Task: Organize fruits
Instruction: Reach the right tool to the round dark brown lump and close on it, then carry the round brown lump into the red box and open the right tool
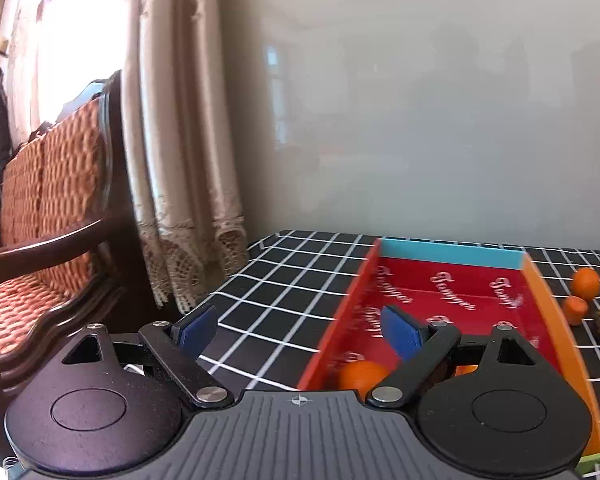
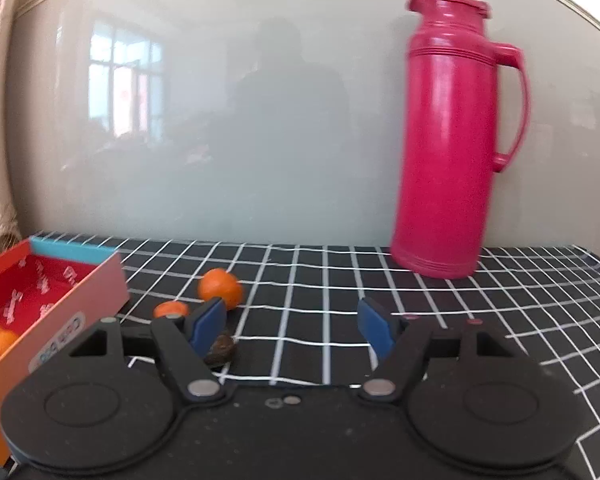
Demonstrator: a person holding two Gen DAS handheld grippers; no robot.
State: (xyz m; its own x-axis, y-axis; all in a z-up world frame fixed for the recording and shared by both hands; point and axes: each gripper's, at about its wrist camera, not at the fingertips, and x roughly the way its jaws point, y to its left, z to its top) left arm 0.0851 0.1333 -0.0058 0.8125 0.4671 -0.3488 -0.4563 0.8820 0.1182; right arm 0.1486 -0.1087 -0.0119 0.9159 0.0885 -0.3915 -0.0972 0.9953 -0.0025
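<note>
Both claws hang wide open and empty over the checked bench (image 2: 300, 280). From the left claw (image 1: 300, 330), an orange (image 1: 360, 374) lies at 1 o'clock inside the red box (image 1: 452, 292), at its near end. From the right claw (image 2: 294, 326), a dark fruit (image 2: 220, 350) sits just past the left pad at 10 o'clock, a small orange (image 2: 171, 309) and a larger one (image 2: 220, 288) beyond it beside the box (image 2: 76, 300). Farther, at 1 o'clock, a pink flask (image 2: 456, 136) stands against the wall.
</note>
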